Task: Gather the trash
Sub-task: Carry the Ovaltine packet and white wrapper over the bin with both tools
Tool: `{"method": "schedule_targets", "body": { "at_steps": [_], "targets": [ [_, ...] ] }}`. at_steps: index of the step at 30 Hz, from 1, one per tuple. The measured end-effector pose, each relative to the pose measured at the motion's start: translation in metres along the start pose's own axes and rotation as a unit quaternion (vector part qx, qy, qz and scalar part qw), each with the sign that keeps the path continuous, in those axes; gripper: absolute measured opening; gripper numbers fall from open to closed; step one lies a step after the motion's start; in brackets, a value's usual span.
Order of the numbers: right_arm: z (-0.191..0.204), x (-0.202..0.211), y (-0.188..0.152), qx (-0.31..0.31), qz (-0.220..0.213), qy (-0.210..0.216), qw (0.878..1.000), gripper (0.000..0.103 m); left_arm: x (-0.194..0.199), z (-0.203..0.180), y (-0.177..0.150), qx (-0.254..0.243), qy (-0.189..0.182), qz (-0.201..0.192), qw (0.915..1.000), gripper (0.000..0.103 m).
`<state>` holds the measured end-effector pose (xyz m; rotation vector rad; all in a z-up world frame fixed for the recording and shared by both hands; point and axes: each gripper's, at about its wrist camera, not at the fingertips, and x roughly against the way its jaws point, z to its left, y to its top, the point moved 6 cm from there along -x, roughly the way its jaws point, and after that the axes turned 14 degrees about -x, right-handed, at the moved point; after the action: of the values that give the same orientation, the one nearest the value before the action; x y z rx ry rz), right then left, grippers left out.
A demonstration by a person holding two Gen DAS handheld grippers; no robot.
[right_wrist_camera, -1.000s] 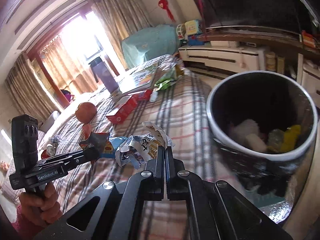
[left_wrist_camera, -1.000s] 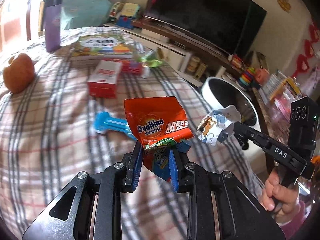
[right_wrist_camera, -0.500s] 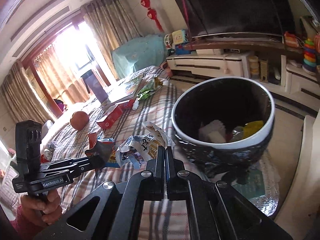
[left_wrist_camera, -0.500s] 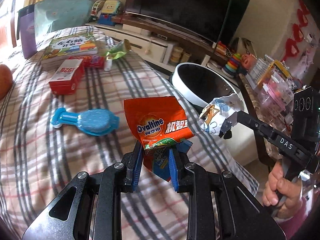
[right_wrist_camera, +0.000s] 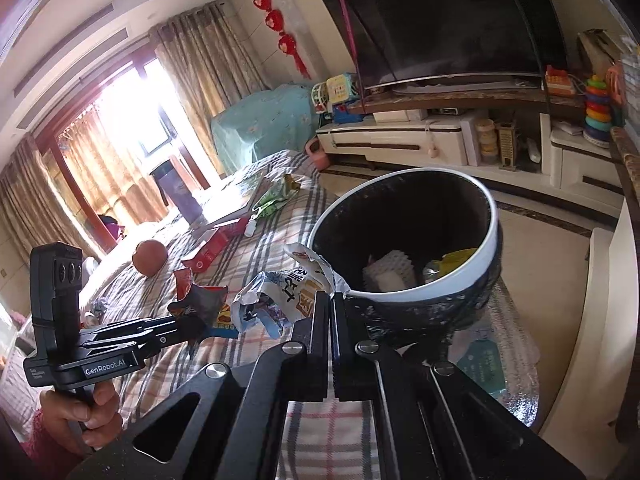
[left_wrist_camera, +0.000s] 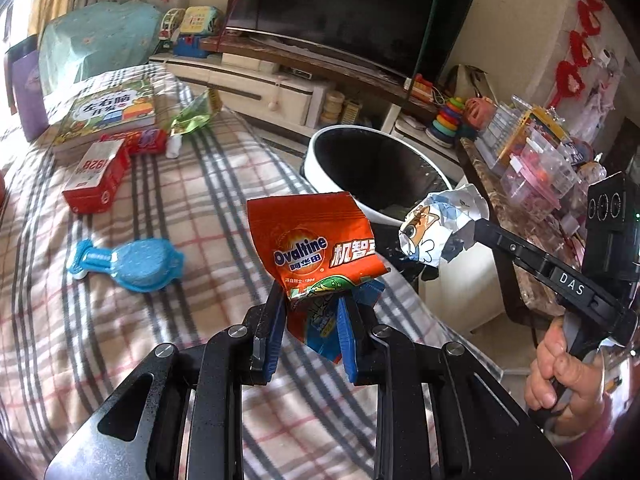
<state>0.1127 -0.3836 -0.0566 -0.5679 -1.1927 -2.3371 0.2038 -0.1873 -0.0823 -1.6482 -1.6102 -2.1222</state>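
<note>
The left hand-held gripper (left_wrist_camera: 312,312) is closed on an orange Ovaltine wrapper (left_wrist_camera: 316,248), which stands up from between its blue pads. The right hand-held gripper (right_wrist_camera: 331,300) has its jaws pressed together on a crumpled white wrapper (right_wrist_camera: 280,288). Both wrappers are in the air just before the trash bin (left_wrist_camera: 348,136), the white one nearest to its rim. The bin is black inside with a white rim and stands beside the checked bed (left_wrist_camera: 192,200); some trash lies at its bottom. Farther from the bin, on the bed, lie a blue plastic toy (left_wrist_camera: 136,264), a red box (left_wrist_camera: 96,180) and a green wrapper (left_wrist_camera: 196,116).
</note>
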Motion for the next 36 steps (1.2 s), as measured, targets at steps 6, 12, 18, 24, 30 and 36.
{"method": "schedule_targets", "body": {
  "at_steps": [6,12,18,24,30,36],
  "targets": [
    [-0.013,0.004,0.004,-0.01,-0.006,-0.009,1.0,0.001,-0.008,-0.008,0.009,-0.009,-0.005,0.002,0.9999,0.022],
    [-0.024,0.005,0.008,-0.019,-0.011,-0.016,1.0,0.001,-0.017,-0.015,0.019,-0.018,-0.01,0.004,0.9998,0.022],
    [-0.032,0.006,0.014,-0.023,-0.016,-0.022,0.999,0.001,-0.024,-0.021,0.027,-0.026,-0.013,0.005,0.9996,0.022],
    [-0.039,0.004,0.024,-0.026,-0.021,-0.026,0.999,0.001,-0.031,-0.025,0.035,-0.028,-0.014,0.007,0.9995,0.022],
    [-0.043,0.001,0.031,-0.026,-0.024,-0.032,0.999,0.001,-0.038,-0.03,0.047,-0.032,-0.014,0.006,0.9994,0.022],
    [-0.046,-0.003,0.037,-0.027,-0.024,-0.035,0.999,0.001,-0.045,-0.035,0.056,-0.04,-0.013,0.007,0.9991,0.022]
  ]
}}
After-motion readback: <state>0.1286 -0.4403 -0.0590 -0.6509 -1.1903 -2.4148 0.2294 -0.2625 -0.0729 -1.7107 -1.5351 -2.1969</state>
